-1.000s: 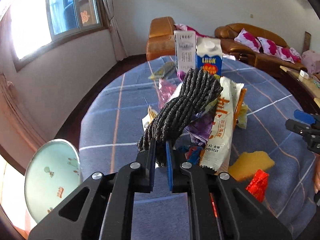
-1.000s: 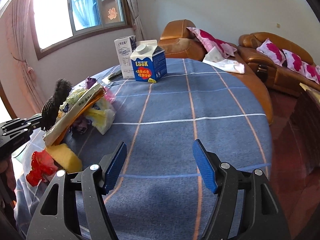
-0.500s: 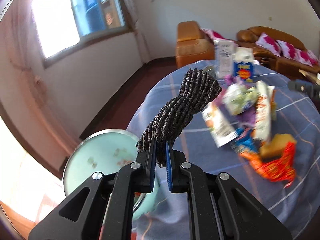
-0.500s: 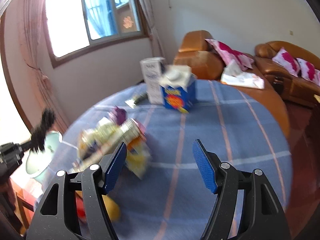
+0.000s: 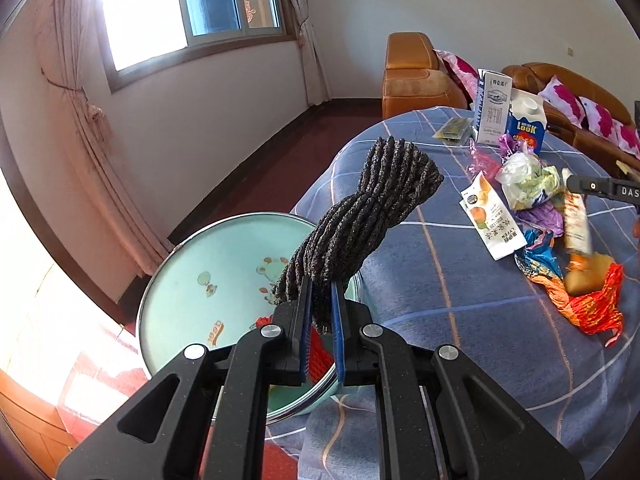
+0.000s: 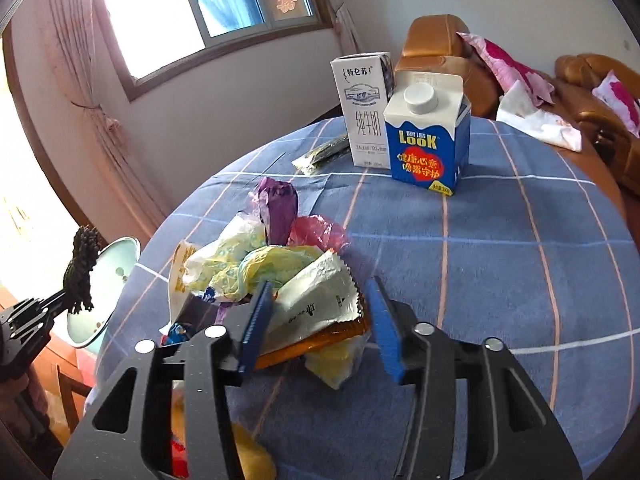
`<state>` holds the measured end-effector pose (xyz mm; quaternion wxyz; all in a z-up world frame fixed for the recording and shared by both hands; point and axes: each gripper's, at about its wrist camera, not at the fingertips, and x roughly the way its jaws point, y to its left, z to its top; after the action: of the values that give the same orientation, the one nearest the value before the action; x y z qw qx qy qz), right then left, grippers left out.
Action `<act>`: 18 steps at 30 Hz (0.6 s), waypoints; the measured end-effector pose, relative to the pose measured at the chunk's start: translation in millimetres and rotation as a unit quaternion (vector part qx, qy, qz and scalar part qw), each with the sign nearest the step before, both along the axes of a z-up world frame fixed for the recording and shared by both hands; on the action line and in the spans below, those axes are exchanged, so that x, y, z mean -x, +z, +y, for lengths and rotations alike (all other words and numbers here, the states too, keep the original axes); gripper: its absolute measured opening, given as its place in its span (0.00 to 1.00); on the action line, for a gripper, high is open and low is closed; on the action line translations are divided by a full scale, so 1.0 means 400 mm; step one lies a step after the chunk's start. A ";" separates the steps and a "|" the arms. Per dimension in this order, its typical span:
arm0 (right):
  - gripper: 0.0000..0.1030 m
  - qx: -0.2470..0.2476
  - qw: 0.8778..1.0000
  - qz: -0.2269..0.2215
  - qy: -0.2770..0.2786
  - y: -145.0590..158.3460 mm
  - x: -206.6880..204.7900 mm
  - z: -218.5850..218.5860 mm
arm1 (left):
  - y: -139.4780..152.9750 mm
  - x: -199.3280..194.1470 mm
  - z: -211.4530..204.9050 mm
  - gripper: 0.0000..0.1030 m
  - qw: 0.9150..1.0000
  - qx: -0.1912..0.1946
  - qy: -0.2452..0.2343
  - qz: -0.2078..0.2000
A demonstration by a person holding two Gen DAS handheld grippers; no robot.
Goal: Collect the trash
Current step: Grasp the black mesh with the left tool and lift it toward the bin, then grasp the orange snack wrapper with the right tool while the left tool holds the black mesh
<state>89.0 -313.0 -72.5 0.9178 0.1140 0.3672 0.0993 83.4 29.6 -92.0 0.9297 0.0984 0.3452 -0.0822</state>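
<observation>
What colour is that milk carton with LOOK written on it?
The LOOK carton is blue with a white top and cap, yellow lettering and a red patch; clearest in the right wrist view.

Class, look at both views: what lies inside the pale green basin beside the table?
Inside the basin, something red shows behind the left gripper, which clamps a dark twisted cloth; the rest is covered.

Wrapper pile [image 6: 276,276] lies on table [image 6: 500,264], cartons [image 6: 400,120] behind, basin [image 5: 224,280] left

My left wrist camera looks from the table's edge over the basin [image 5: 224,264] toward the sofa, while my right one sits low and close over the wrapper pile [image 6: 272,272], and both take in that pile, the two cartons [image 6: 428,140] and the window.
</observation>
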 end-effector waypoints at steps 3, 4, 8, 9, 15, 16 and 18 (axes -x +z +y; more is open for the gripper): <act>0.24 0.004 1.000 -0.003 0.002 0.013 0.011 0.002 | 0.003 0.001 -0.002 0.09 1.000 0.001 -0.001 -0.001; 0.19 0.005 1.000 -0.005 0.002 0.016 0.014 0.001 | 0.005 0.001 -0.003 0.09 1.000 0.002 0.000 -0.002; 0.01 0.016 1.000 0.001 -0.014 0.023 0.047 -0.026 | 0.014 0.002 0.003 0.09 1.000 0.003 0.003 -0.006; 0.01 0.014 1.000 0.006 -0.015 0.020 0.062 -0.035 | 0.014 0.002 0.005 0.09 1.000 0.003 0.004 -0.006; 0.57 0.011 1.000 -0.015 -0.020 0.036 0.110 -0.066 | 0.009 -0.002 0.007 0.09 1.000 0.004 0.007 -0.003; 0.57 0.010 1.000 -0.020 -0.017 0.043 0.104 -0.065 | 0.009 -0.002 0.007 0.09 1.000 0.004 0.007 -0.002; 0.57 0.022 0.999 -0.024 -0.001 0.051 0.093 -0.051 | 0.013 0.001 0.006 0.09 1.000 0.002 0.005 -0.003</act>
<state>51.8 -333.6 -52.1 0.9289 0.0917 0.3466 0.0932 83.1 32.2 -86.7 0.9313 0.0954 0.3429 -0.0778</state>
